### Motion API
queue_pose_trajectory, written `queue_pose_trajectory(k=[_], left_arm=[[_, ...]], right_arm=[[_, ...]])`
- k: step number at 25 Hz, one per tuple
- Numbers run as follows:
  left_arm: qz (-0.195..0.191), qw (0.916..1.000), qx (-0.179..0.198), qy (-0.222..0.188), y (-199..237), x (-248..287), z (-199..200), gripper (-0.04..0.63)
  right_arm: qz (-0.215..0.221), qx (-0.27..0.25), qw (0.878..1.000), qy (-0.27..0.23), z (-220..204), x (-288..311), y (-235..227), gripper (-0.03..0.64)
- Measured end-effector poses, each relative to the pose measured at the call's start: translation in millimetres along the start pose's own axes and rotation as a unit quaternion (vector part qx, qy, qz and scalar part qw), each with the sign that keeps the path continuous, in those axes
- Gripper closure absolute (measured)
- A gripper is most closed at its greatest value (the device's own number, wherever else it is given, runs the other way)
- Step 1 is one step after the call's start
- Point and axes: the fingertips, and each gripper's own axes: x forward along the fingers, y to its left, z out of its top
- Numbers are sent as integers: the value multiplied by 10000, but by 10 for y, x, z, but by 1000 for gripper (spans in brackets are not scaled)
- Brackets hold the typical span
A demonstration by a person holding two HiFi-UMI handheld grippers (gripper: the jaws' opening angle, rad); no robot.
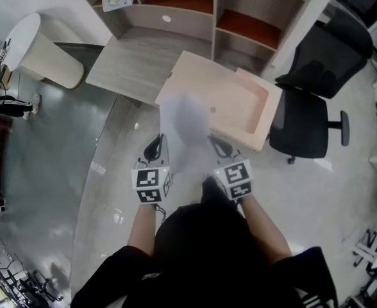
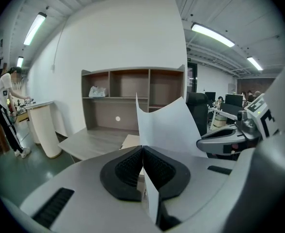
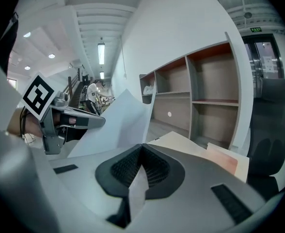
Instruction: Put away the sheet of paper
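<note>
A white sheet of paper [image 1: 183, 130] hangs between my two grippers, above an open pale wooden drawer [image 1: 252, 111]. My left gripper [image 1: 155, 147] is shut on the sheet's left edge; in the left gripper view the paper [image 2: 166, 125] rises from between the closed black pads [image 2: 130, 168]. My right gripper [image 1: 219, 147] is shut on the right edge, and in the right gripper view the sheet [image 3: 118, 123] runs left from its pads [image 3: 147, 168] towards the other gripper [image 3: 60, 120]. The drawer [image 3: 220, 157] lies just beyond.
A grey desk top [image 1: 134, 63] and a shelf unit [image 1: 195, 8] stand ahead. A black office chair [image 1: 317, 92] is at the right, a white round pedestal [image 1: 44, 53] at the left. A person [image 2: 7, 110] stands far left.
</note>
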Motion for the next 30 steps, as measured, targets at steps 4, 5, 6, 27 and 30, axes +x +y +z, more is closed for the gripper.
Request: queue_pose_trajectory(k=[4, 5, 6, 27, 30], left_arm=[[-7, 9999, 84, 81, -30, 281, 138, 549], [12, 9999, 90, 82, -32, 345, 169, 549], [31, 9999, 98, 83, -38, 408, 199, 549], [-778, 9950, 210, 595, 41, 1640, 263, 549], [-992, 9922, 240, 710, 86, 1834, 238, 549]], right_arm=[[60, 142, 9999, -21, 37, 160, -276, 600], [83, 136, 9999, -23, 47, 200, -334, 600], [103, 122, 9999, -17, 52, 239, -389, 600], [-394, 556, 9959, 589, -46, 939, -1007, 600], [-497, 773, 9934, 684, -51, 1099, -1089, 600]])
